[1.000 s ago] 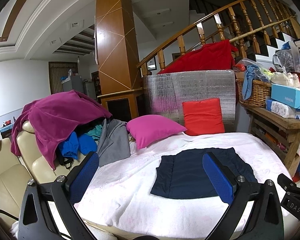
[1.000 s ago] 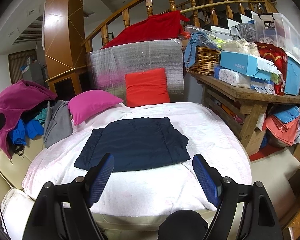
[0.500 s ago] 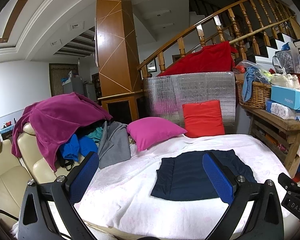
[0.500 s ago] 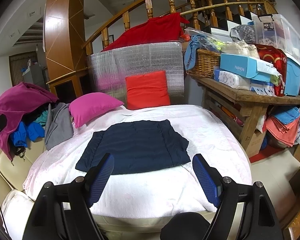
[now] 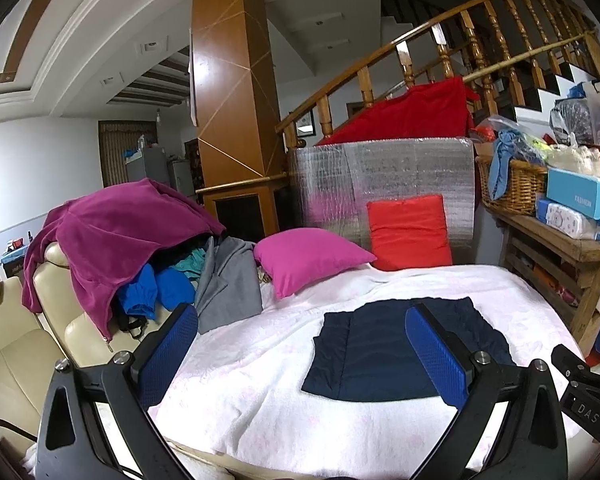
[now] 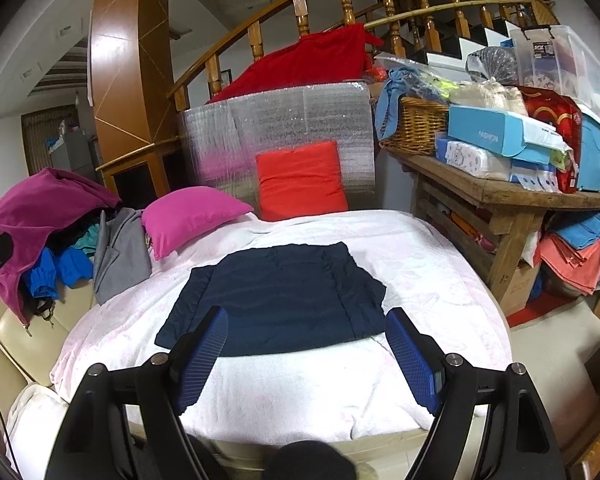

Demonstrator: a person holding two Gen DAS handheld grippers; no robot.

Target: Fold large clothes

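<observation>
I am in a lived-in home: a wooden staircase railing curves from ten to two o'clock, cream sofas heaped with clothes sit at nine, and a cluttered wooden table stands at three.

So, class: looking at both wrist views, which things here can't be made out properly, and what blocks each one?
- Clothes pile, left view: purple garment covers most of it.
- Navy garment, right view: near edge behind a blue fingertip; type unclear, folded.
- Clear bin, right view: contents blurred.
</observation>
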